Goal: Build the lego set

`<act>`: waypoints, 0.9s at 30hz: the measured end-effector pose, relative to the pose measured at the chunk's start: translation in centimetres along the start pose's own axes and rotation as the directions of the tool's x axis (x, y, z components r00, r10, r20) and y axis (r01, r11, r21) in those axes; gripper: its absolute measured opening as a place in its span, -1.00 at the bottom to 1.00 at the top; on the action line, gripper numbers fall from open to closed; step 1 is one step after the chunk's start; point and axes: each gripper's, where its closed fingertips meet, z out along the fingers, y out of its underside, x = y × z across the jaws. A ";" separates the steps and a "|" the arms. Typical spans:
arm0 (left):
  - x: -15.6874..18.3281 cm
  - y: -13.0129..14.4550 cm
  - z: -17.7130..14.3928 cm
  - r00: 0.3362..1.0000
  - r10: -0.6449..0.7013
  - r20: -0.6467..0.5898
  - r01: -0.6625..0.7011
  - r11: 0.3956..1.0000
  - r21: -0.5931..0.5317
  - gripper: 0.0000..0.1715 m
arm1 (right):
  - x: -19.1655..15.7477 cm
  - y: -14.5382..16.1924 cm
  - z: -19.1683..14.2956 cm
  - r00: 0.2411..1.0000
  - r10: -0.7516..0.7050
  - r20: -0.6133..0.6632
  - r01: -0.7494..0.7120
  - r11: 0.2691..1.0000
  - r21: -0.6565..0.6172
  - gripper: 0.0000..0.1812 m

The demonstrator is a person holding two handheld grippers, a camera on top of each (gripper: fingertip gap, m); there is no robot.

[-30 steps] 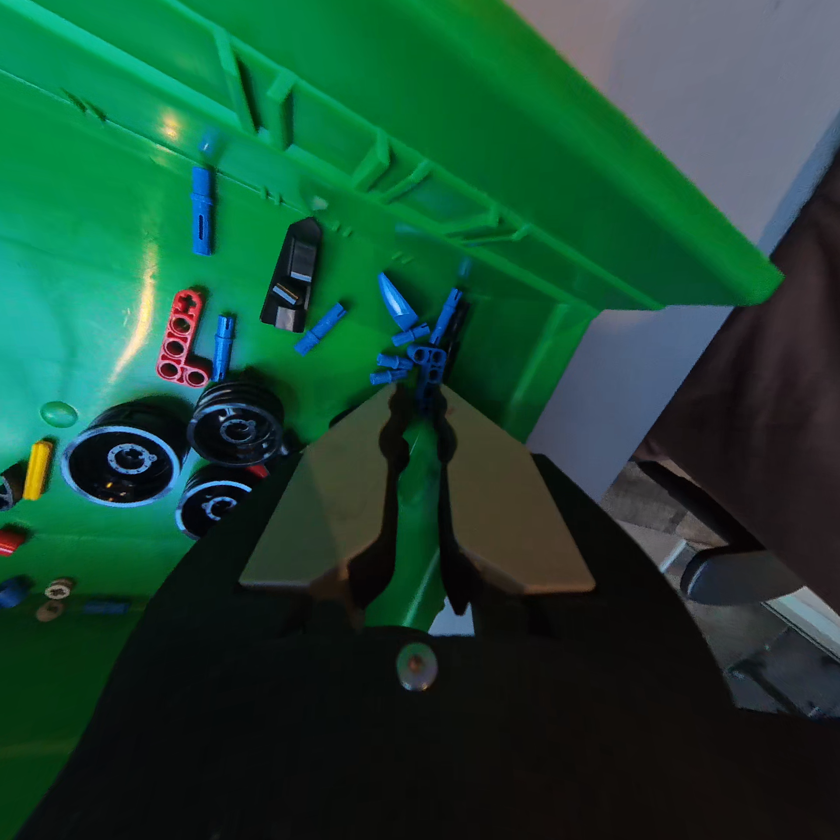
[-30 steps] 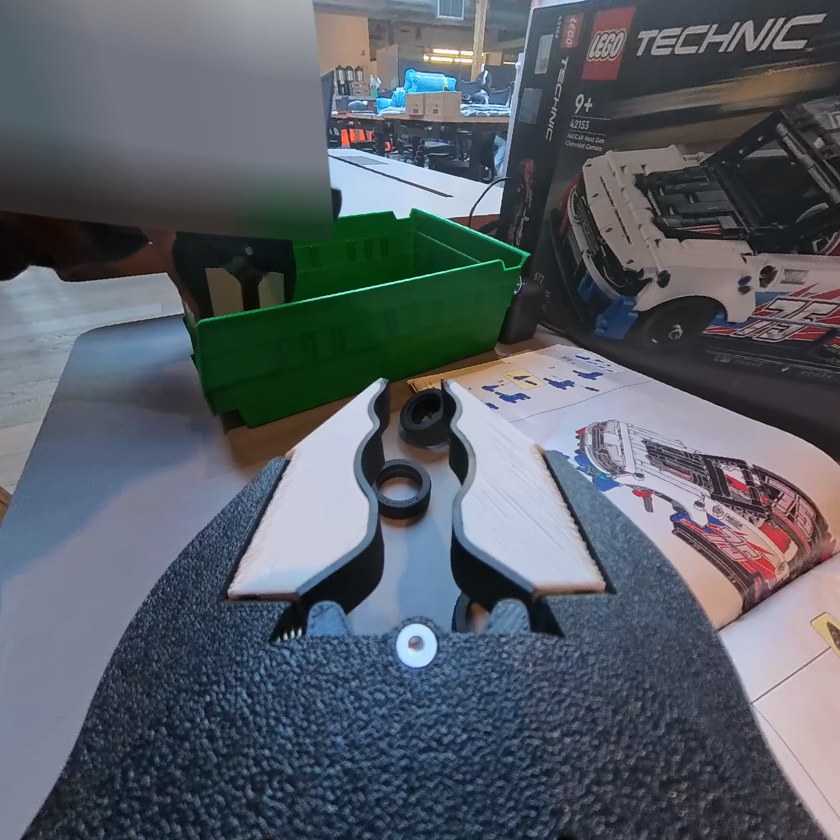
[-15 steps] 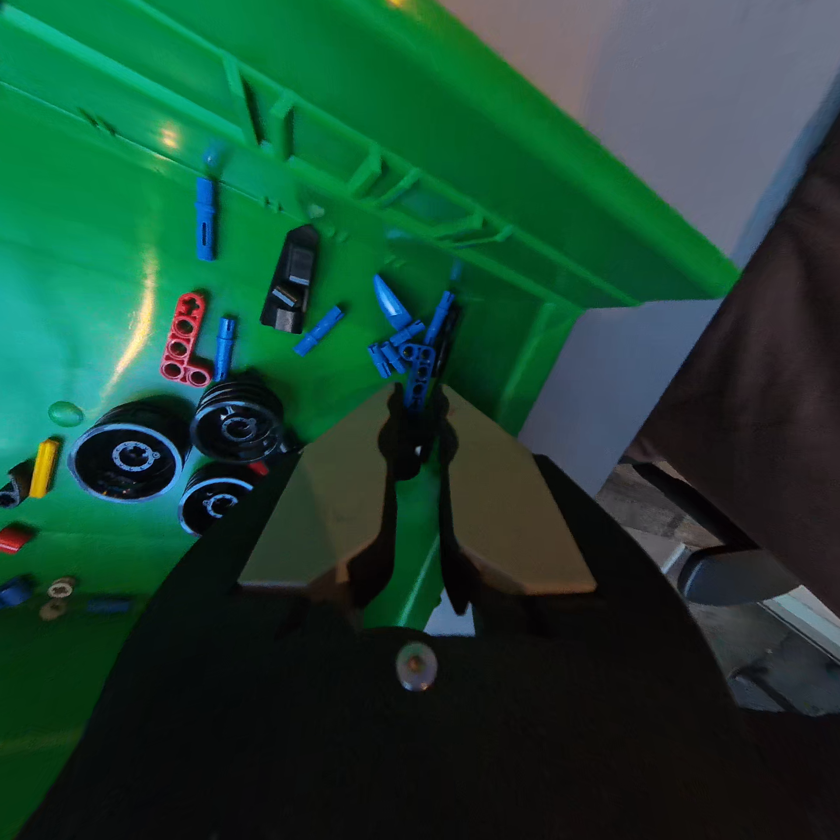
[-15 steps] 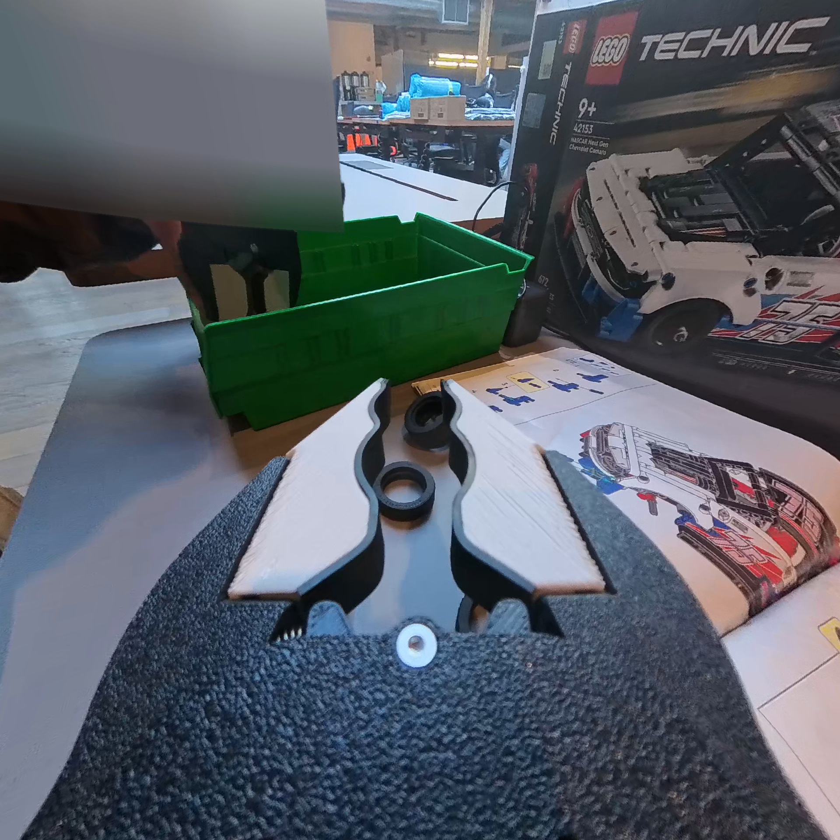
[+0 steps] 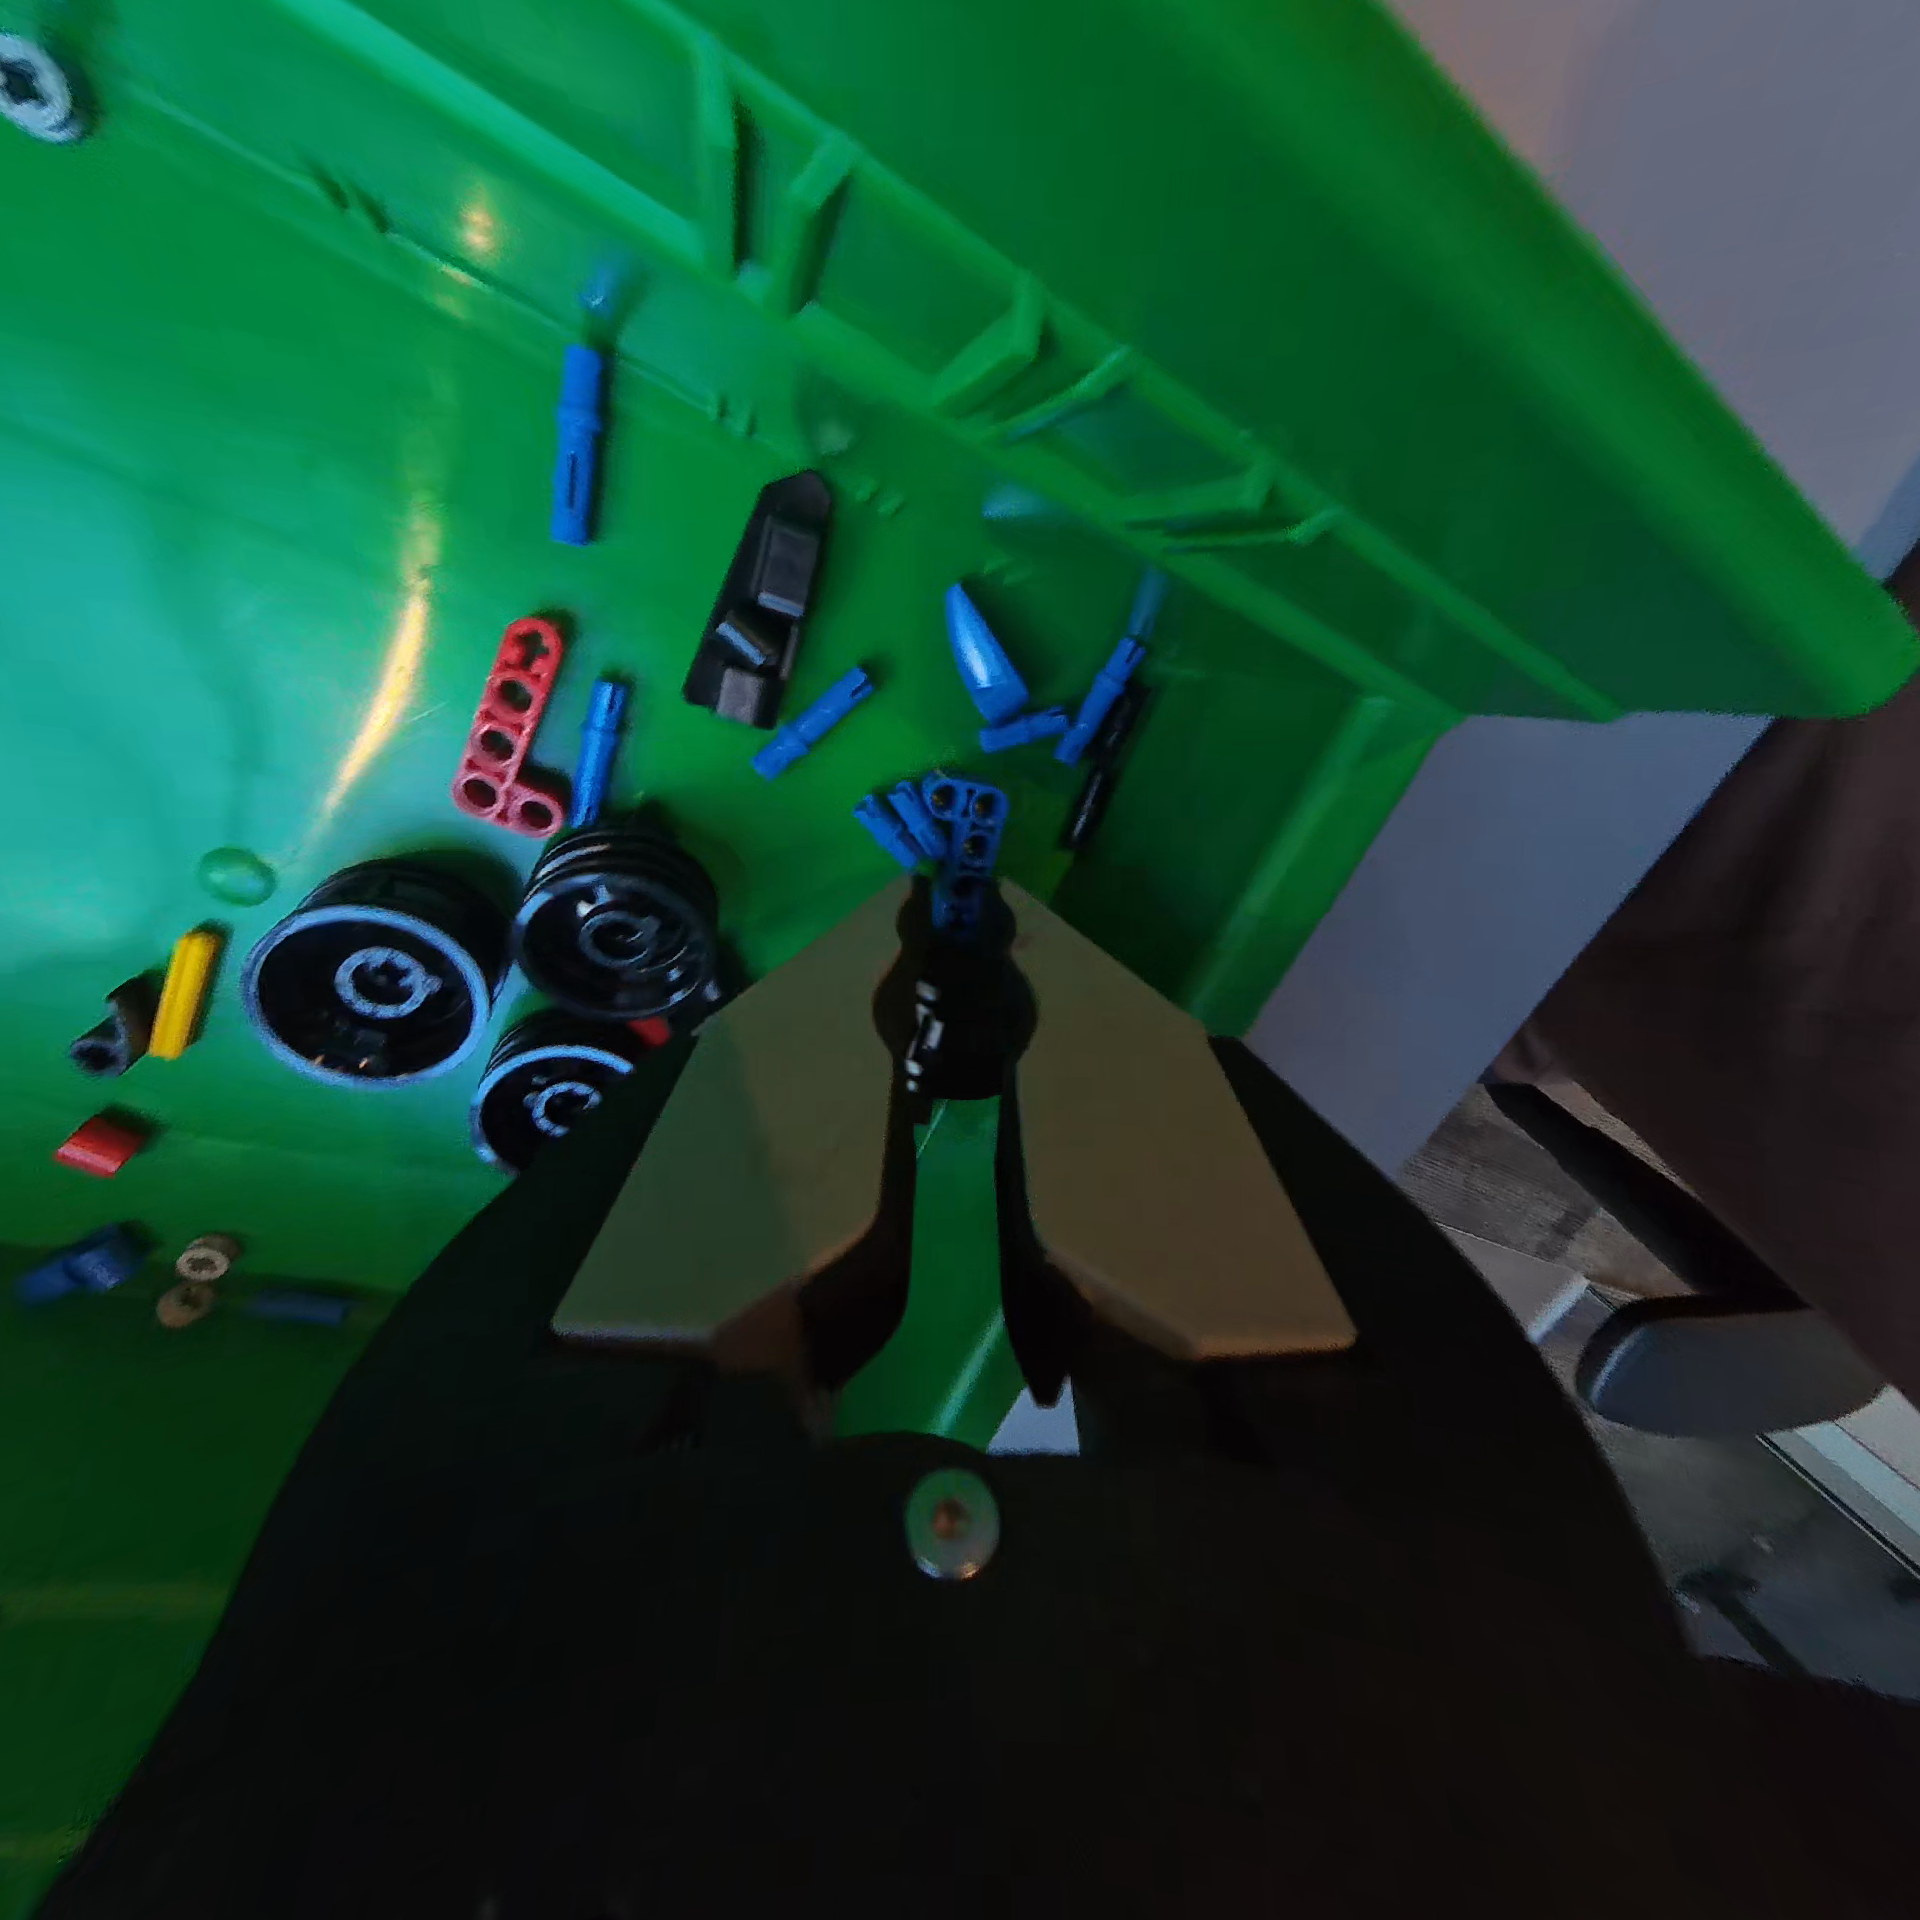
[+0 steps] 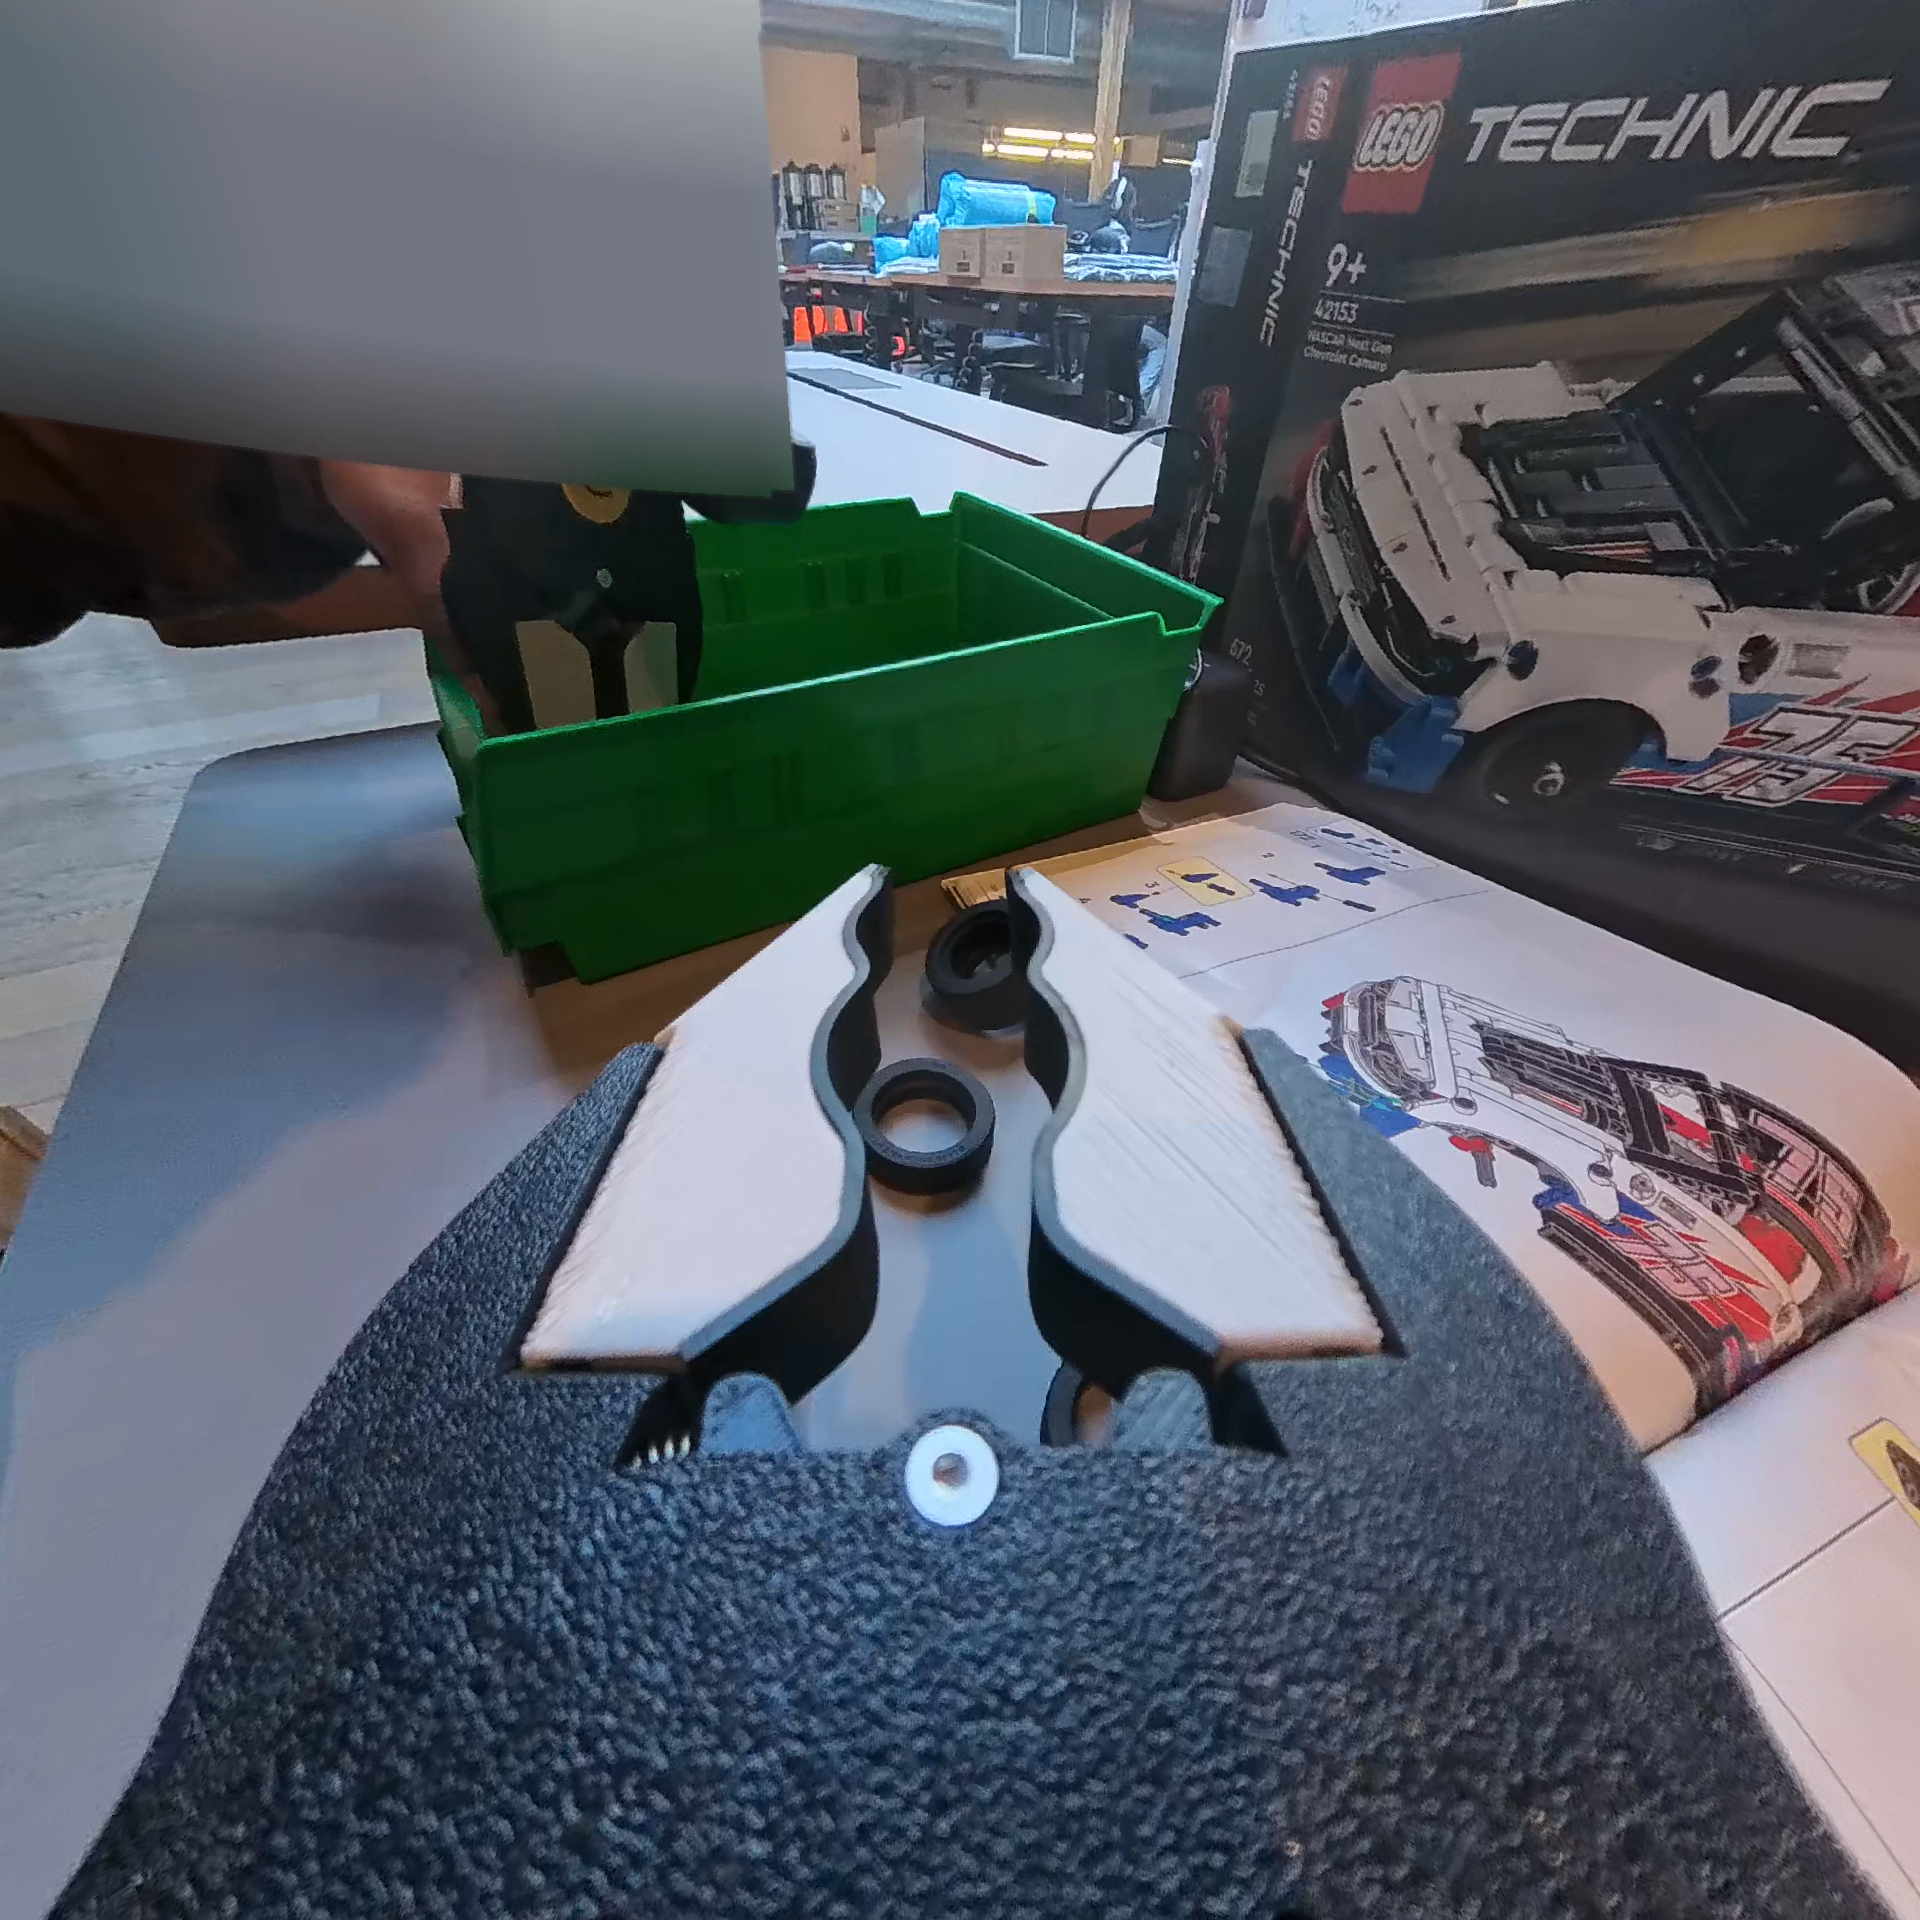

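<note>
Since a second ago the blue L-shaped beam (image 5: 966, 842) with pins has come up off the green bin (image 5: 1247, 312) floor, pinched in the left tool (image 5: 956, 904): pick done, carry-out next. Left tool angled down into the bin corner; right tool (image 6: 951, 883) spread, empty, low over two black tyres (image 6: 925, 1132) on the worktop (image 6: 260, 1039)

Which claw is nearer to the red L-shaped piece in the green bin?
Left. The left claw is down inside the green bin, shut on a blue beam, with the red L-shaped piece nearby. The right claw is outside the bin, open above black tires.
</note>
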 end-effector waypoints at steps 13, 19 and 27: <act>0.8 -0.4 -0.1 0.999 0.047 0.007 -0.047 0.999 0.013 -0.99 | -0.2 -0.3 -0.2 1.000 -0.010 -0.004 0.010 1.000 0.006 -0.77; 0.2 -0.5 -0.4 0.995 0.070 0.067 -0.071 0.997 0.016 -0.88 | -0.1 -0.4 -0.2 1.000 -0.009 -0.006 0.009 1.000 0.010 -0.77; 0.1 -0.6 -0.5 0.994 0.070 0.090 -0.072 0.997 0.021 -0.87 | -0.2 -0.4 -0.3 1.000 -0.002 0.003 0.002 1.000 0.013 -0.79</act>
